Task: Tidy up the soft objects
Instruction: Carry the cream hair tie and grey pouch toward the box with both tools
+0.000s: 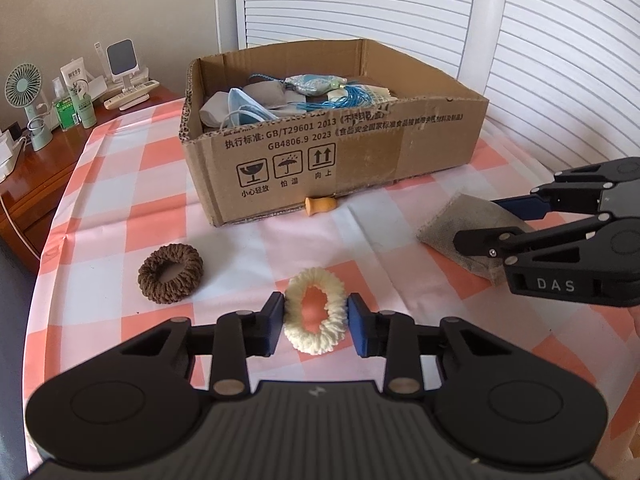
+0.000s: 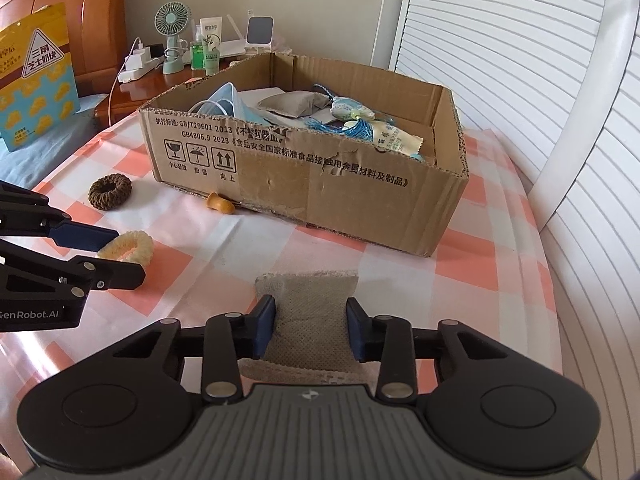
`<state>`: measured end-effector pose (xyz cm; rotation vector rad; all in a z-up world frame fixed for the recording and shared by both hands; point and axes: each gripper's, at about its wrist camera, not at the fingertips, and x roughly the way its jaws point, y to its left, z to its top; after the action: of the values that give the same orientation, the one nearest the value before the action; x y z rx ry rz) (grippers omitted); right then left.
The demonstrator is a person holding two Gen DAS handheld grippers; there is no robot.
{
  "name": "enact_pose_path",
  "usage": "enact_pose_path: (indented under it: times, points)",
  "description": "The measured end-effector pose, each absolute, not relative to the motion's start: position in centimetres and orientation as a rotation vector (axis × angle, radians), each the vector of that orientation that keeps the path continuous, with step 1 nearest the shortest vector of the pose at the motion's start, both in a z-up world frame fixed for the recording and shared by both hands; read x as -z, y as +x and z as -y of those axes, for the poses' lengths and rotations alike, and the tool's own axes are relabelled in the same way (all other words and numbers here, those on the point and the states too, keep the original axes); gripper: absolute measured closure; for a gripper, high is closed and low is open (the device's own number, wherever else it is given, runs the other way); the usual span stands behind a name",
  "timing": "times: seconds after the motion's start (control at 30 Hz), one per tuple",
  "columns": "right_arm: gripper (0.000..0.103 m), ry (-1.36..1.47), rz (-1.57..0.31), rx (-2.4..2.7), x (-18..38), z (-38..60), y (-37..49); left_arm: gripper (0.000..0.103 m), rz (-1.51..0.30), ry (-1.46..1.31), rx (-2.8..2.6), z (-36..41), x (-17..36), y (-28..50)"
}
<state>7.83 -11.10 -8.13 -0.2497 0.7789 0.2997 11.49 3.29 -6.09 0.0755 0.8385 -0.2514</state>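
A cream knitted scrunchie (image 1: 308, 340) lies on the checked tablecloth, squeezed into an oval between the blue pads of my left gripper (image 1: 316, 322), which is shut on it. In the right wrist view the same scrunchie (image 2: 140, 246) sits between the left gripper's (image 2: 128, 256) fingers. My right gripper (image 2: 311, 326) is shut on a grey-beige fabric pouch (image 2: 308, 292), pinched at its middle and resting on the cloth. From the left wrist view the pouch (image 1: 444, 224) and the right gripper (image 1: 478, 222) are at the right. A brown scrunchie (image 1: 170, 278) lies loose to the left.
An open cardboard box (image 1: 360, 152) stands behind, holding a face mask, sachets and a blue tassel. A small wooden peg (image 1: 320, 205) lies against its front wall. A nightstand (image 1: 36, 184) with a fan and bottles is at the far left. Slatted doors stand behind.
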Motion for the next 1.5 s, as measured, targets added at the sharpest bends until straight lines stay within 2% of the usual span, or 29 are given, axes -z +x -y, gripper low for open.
enact_pose_path:
  times: [0.03, 0.07, 0.5, 0.53, 0.63, 0.83, 1.5]
  points:
    - [0.043, -0.244, -0.784, -0.297, 8.2, 11.1, 7.8, 0.070, -0.839, 0.078, 0.252, -3.3, 6.1, 11.5]
    - [0.039, -0.241, -0.788, -0.302, 8.4, 11.2, 7.8, 0.070, -0.839, 0.077, 0.253, -3.4, 6.1, 11.4]
    - [0.039, -0.230, -0.805, -0.318, 9.2, 11.3, 7.9, 0.070, -0.858, 0.076, 0.255, -3.4, 6.5, 11.5]
    - [0.040, -0.228, -0.806, -0.323, 9.2, 11.3, 7.9, 0.070, -0.858, 0.077, 0.256, -3.4, 6.5, 11.5]
    - [0.057, -0.222, -0.808, -0.340, 9.1, 11.2, 7.9, 0.070, -0.861, 0.081, 0.261, -3.3, 6.4, 11.6]
    - [0.069, -0.223, -0.796, -0.343, 8.6, 11.2, 7.5, 0.070, -0.865, 0.090, 0.275, -3.3, 6.0, 11.4]
    - [0.072, -0.248, -0.698, -0.374, 3.5, 12.4, 5.2, 0.070, -0.829, 0.134, 0.386, -4.2, 0.7, 11.3]
